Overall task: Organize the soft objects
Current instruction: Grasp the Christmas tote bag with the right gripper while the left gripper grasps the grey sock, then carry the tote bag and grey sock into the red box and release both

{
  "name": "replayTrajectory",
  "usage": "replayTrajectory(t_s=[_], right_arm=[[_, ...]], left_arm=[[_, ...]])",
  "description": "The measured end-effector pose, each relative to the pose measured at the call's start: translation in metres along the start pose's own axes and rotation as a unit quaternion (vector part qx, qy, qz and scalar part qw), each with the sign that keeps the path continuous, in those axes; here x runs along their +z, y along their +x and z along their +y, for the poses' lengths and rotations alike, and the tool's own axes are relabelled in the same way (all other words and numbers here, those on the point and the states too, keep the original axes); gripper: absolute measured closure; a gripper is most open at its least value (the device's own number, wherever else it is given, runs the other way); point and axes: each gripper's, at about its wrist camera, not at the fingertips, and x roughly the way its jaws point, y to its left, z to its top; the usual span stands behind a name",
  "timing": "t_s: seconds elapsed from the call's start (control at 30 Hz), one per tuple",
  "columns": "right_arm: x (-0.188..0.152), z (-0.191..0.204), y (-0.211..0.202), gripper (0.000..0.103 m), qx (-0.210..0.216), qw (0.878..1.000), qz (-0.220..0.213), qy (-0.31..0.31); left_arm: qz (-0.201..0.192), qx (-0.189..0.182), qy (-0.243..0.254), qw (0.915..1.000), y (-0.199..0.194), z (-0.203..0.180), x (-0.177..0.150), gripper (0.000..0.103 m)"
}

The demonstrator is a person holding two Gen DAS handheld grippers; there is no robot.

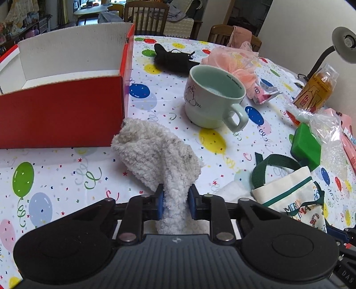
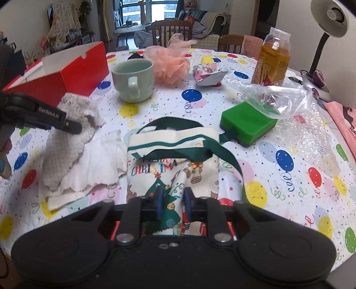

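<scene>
A fluffy grey-white cloth [image 1: 153, 153] lies on the balloon tablecloth just in front of the red box [image 1: 64, 111]. My left gripper [image 1: 175, 200] is shut on the cloth's near end, which bunches up between the blue pads. From the right wrist view the same cloth [image 2: 69, 137] shows at the left, with the left gripper [image 2: 73, 126] on it. My right gripper [image 2: 172, 203] is shut on the near edge of a Christmas-print cloth bag [image 2: 175, 160] with green straps. A pink mesh pouf [image 2: 170, 65] and a black cloth [image 1: 172, 59] lie farther back.
A pale green mug [image 1: 212, 97] stands mid-table. A green sponge [image 2: 248, 121], a clear plastic bag [image 2: 278, 100], a drink bottle [image 2: 273, 59], a snack wrapper [image 2: 209, 74] and a desk lamp [image 2: 329, 20] crowd the right side. White paper towel [image 2: 98, 166] lies under the cloth. Chairs stand beyond the table.
</scene>
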Motion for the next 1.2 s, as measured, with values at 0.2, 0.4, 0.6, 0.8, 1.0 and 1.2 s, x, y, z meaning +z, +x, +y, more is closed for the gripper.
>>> replayTrajectory(t_s=[0.2, 0.4, 0.6, 0.8, 1.0, 1.2], right_arm=[[0.005, -0.006, -0.016, 0.097, 0.012, 1.000, -0.023, -0.002], [0.014, -0.012, -0.036, 0.100, 0.026, 0.999, -0.047, -0.003], [0.028, -0.019, -0.059, 0.100, 0.038, 0.996, -0.076, -0.002], [0.045, -0.026, -0.080, 0.100, 0.061, 0.993, -0.102, -0.001], [0.065, -0.030, -0.092, 0.100, 0.087, 0.989, -0.119, -0.005], [0.090, -0.023, -0.093, 0.100, 0.122, 0.983, -0.135, -0.009]], left_arm=[[-0.008, -0.003, 0.001, 1.0000, -0.011, -0.003, 0.004, 0.087], [-0.018, -0.005, -0.003, 0.9998, -0.027, -0.005, 0.006, 0.090], [-0.031, -0.011, -0.012, 0.9994, -0.049, -0.005, 0.009, 0.090], [-0.045, -0.022, -0.021, 0.9985, -0.075, -0.009, 0.015, 0.090], [-0.054, -0.020, -0.025, 0.9980, -0.099, -0.010, 0.023, 0.090], [-0.071, -0.007, -0.025, 0.9971, -0.121, -0.004, 0.035, 0.090]])
